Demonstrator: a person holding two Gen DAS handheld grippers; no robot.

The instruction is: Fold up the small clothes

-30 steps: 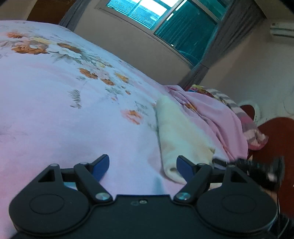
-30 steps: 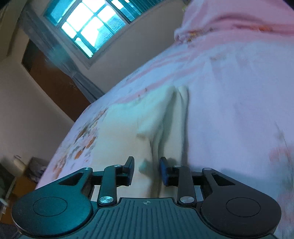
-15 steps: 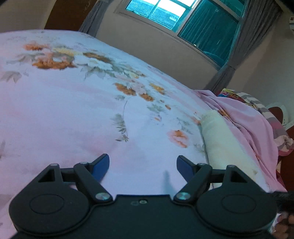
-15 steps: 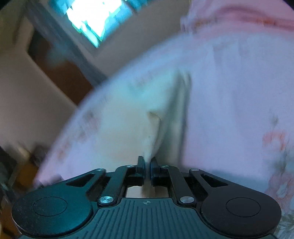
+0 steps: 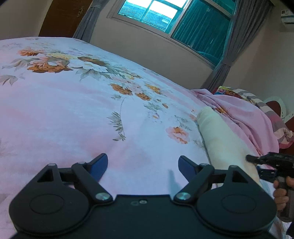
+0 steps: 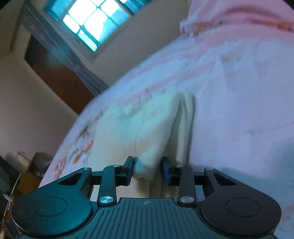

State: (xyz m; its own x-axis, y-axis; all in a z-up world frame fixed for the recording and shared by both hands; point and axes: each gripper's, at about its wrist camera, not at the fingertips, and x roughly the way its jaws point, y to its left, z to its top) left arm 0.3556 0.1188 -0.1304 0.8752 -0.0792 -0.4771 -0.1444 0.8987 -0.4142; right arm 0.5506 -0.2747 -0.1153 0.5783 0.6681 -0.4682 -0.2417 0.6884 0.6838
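A cream small garment (image 5: 218, 139) lies folded lengthwise on the floral pink bedsheet (image 5: 73, 110), at the right of the left wrist view. My left gripper (image 5: 142, 163) is open above bare sheet, left of the garment, with nothing between its blue fingers. In the right wrist view the garment (image 6: 147, 128) fills the middle, with a raised fold running toward me. My right gripper (image 6: 148, 168) has that fold's near end between its jaws, which are opening; the right pad stands clear of the cloth. The right gripper (image 5: 272, 161) and the hand (image 5: 281, 191) holding it show at the garment's near end.
A crumpled pink blanket (image 5: 244, 114) with striped cloth behind it lies just right of the garment, also at the top of the right wrist view (image 6: 238, 16). The bed's far edge runs along the wall under a window (image 5: 165, 16). A brown door (image 6: 55, 79) stands beyond.
My right gripper shut on the garment's fold half a second ago and has since parted its jaws. My left gripper swung left, so the garment sits further right in its view.
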